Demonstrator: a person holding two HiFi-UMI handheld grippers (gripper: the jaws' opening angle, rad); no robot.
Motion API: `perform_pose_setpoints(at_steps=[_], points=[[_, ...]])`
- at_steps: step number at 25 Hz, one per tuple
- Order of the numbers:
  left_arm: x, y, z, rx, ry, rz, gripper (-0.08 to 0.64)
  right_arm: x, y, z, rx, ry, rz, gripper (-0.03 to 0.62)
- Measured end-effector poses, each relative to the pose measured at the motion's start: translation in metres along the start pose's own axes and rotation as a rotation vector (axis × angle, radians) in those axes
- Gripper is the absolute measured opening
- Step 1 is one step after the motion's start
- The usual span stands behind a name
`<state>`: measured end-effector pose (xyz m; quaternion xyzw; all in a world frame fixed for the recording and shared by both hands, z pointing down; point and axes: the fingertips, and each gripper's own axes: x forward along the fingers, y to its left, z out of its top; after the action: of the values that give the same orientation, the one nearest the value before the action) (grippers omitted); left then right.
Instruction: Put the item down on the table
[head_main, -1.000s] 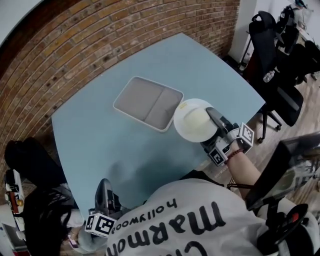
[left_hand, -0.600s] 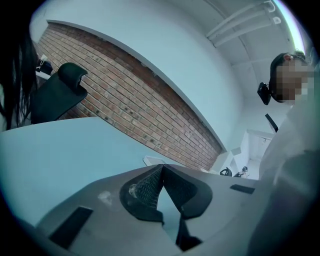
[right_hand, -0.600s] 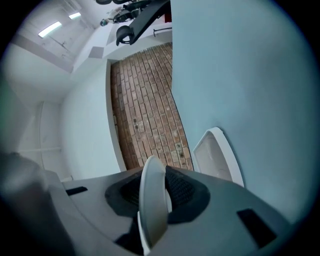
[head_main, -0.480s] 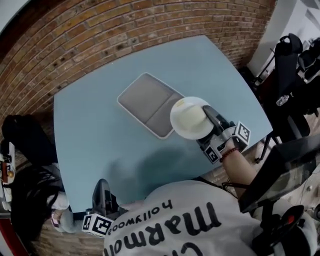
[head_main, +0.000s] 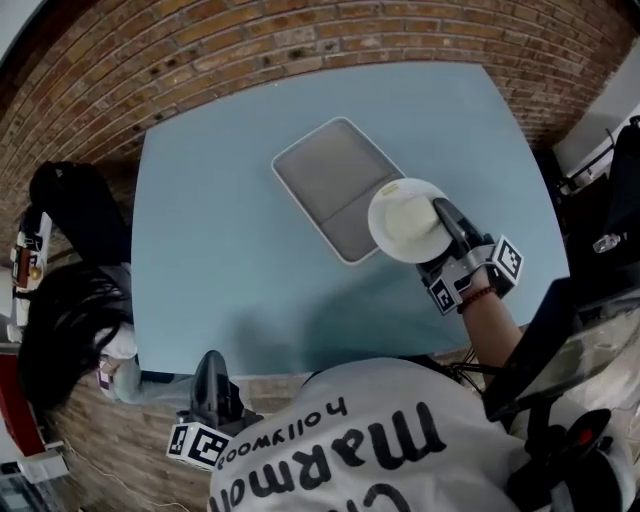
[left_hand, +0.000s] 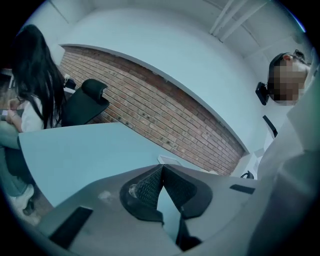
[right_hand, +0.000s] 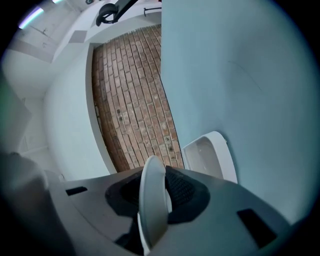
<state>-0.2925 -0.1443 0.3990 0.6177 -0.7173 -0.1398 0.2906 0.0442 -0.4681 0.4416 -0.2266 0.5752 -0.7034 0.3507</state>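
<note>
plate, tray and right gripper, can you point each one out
plate (head_main: 400, 222), head view, centre of its white top face.
tray (head_main: 330, 172), head view, bare grey floor inside the rim.
right gripper (head_main: 441, 212), head view, jaw tips clamped over the plate's edge.

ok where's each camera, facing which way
Head view: on the head, steeply down at the table; left gripper, right gripper, shirt.
Left gripper view: on that gripper, facing the brick wall; shut jaws.
Right gripper view: on that gripper, sideways, facing the tray; jaws clamp the plate.
Shared: plate, tray in head and right gripper views.
</note>
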Motion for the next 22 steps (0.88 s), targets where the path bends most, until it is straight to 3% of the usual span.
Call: perform_pose_setpoints(at_steps=[4,9,14,22], points=[[-0.018,-0.006,-0.006,0.027,-0.008,0.087,0.008,0.015,-0.007,0.013,-0.002,0.01,-0.018,0.086],[-0.044,0.003,-0.015,0.019,-0.026,0.17,0.008,0.038,-0.016,0.008,-0.118,0.069,-0.06,0.086],[-0.051,0.004,-0.022,0.007,-0.037,0.221,0.008,0.047,-0.037,-0.018,-0.185,0.179,-0.131,0.086],[-0.061,0.008,-0.022,0.003,-0.04,0.257,0.008,0.06,-0.067,-0.039,-0.249,0.229,-0.193,0.086]])
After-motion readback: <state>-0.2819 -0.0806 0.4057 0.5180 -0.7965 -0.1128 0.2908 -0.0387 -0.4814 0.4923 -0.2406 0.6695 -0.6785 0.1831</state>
